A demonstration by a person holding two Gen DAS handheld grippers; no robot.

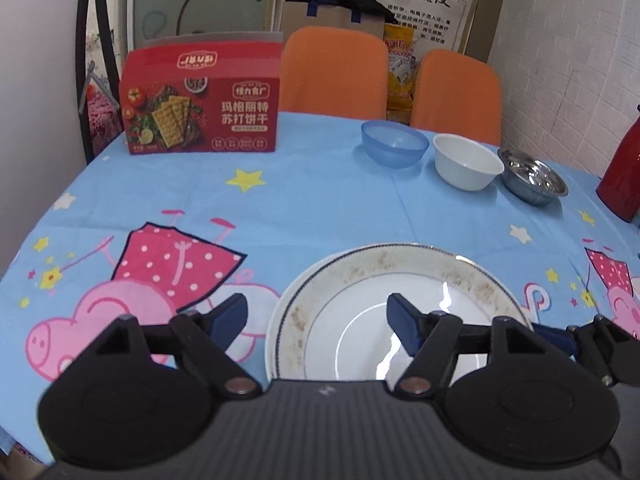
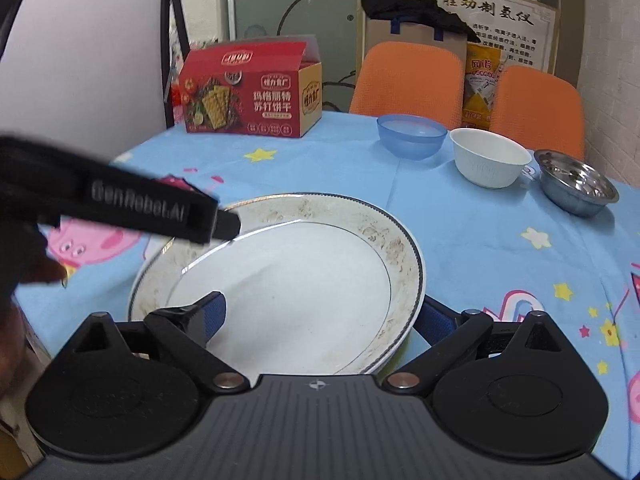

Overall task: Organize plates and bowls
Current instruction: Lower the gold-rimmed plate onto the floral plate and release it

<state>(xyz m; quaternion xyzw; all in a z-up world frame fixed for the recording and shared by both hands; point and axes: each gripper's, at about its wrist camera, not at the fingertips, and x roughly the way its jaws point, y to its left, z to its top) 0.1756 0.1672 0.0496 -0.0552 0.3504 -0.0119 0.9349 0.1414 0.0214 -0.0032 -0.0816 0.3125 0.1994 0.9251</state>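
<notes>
A stack of white plates with patterned rims (image 1: 352,280) lies on the near part of the table; it also shows in the right wrist view (image 2: 320,248). My left gripper (image 1: 318,320) is open, its fingers straddling the plates' left rim. My right gripper (image 2: 320,314) is open, its fingers on either side of the plates' right rim. Three bowls stand in a row at the far right: a blue plastic bowl (image 1: 394,143), a white bowl (image 1: 467,161) and a steel bowl (image 1: 532,176). They also show in the right wrist view: blue bowl (image 2: 411,136), white bowl (image 2: 490,157), steel bowl (image 2: 576,182).
A red cracker box (image 1: 200,100) stands at the table's far left. A red thermos (image 1: 622,168) is at the right edge. Two orange chairs (image 1: 334,68) stand behind the table. The blue cartoon tablecloth (image 1: 312,200) covers the table.
</notes>
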